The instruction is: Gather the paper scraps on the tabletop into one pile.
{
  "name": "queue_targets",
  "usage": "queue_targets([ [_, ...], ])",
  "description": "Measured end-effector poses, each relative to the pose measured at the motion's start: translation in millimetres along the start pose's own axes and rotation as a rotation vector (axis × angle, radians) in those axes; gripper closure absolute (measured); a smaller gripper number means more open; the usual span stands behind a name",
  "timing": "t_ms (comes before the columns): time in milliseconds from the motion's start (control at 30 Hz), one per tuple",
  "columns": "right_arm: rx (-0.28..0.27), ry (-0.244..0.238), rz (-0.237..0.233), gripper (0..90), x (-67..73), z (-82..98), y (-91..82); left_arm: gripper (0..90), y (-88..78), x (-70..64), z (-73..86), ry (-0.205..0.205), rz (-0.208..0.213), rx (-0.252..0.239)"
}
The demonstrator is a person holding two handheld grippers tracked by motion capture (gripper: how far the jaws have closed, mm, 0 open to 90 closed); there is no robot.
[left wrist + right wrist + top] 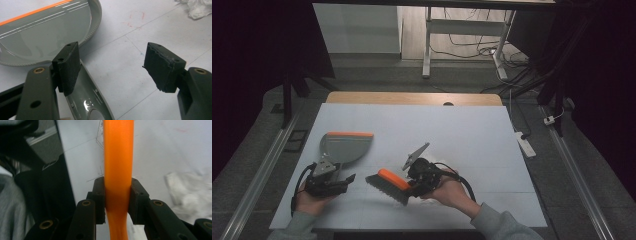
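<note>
Now sweeping step: right claw (414, 189) squeezed tight on orange brush handle (117, 165); left claw (110, 67) wide open, holding nothing, straddling grey dustpan (343, 147) handle. Next: left grabs handle, brush pushes crumpled paper (190, 192) toward dustpan at 10 o'clock.

White table (462, 125) with a wooden far edge, grey carpeted floor (377, 75) beyond the table, white desk frame (428, 45) and tangled cables (482, 47) behind the table, white power strip (526, 143) right of the table, dark curtains either side

Right hand-held gripper (117, 200) clamped on orange brush handle (118, 160); crumpled white paper (187, 192) beside, on table (155, 152).
</note>
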State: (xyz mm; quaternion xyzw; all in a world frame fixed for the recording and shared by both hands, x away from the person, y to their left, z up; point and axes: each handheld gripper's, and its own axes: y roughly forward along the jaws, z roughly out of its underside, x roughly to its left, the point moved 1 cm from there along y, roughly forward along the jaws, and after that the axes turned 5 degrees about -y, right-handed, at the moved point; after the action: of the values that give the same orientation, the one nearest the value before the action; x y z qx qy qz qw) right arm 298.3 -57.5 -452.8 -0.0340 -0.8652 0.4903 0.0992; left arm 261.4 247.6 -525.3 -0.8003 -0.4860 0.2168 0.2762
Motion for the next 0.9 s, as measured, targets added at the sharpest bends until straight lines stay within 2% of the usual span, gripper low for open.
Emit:
queue_targets([
  [167, 0.072, -0.048, -0.024, 70.4, 11.3, -2.5, 14.7, 29.9, 0.0, -0.5, -0.1, 0.001, 0.000, -0.002],
  [233, 0.105, -0.050, -0.023, 70.3, 13.4, -2.9, 21.5, 29.8, -0.3, -0.4, 0.0, 0.000, 0.000, -0.003],
  [300, 0.112, -0.053, -0.007, 70.3, 10.7, -3.3, 24.1, 29.9, -0.6, 0.1, 0.1, -0.002, 0.000, -0.003],
  [400, 0.121, -0.035, 0.020, 70.3, 2.0, -3.1, 23.8, 29.8, -0.5, 0.4, 0.1, -0.002, 0.000, -0.002],
  [500, 0.125, 0.004, 0.036, 70.3, -8.8, -0.3, 21.8, 29.8, -0.5, 0.4, 0.1, -0.003, -0.001, -0.003],
  [567, 0.128, 0.008, 0.075, 70.3, -16.1, 1.6, 17.5, 29.8, -0.5, 0.6, 0.1, -0.003, -0.002, -0.002],
  [700, 0.125, 0.058, 0.153, 70.4, -35.7, 8.8, 6.2, 29.8, -0.1, 0.0, 0.0, -0.002, -0.001, -0.002],
  [833, 0.116, 0.094, 0.201, 70.3, -53.4, 15.2, -3.5, 29.8, 0.5, 0.2, 0.0, -0.003, -0.003, 0.000],
  [900, 0.107, 0.105, 0.214, 70.3, -56.7, 15.9, -6.4, 29.8, 0.1, 0.3, 0.1, -0.004, -0.005, -0.002],
])
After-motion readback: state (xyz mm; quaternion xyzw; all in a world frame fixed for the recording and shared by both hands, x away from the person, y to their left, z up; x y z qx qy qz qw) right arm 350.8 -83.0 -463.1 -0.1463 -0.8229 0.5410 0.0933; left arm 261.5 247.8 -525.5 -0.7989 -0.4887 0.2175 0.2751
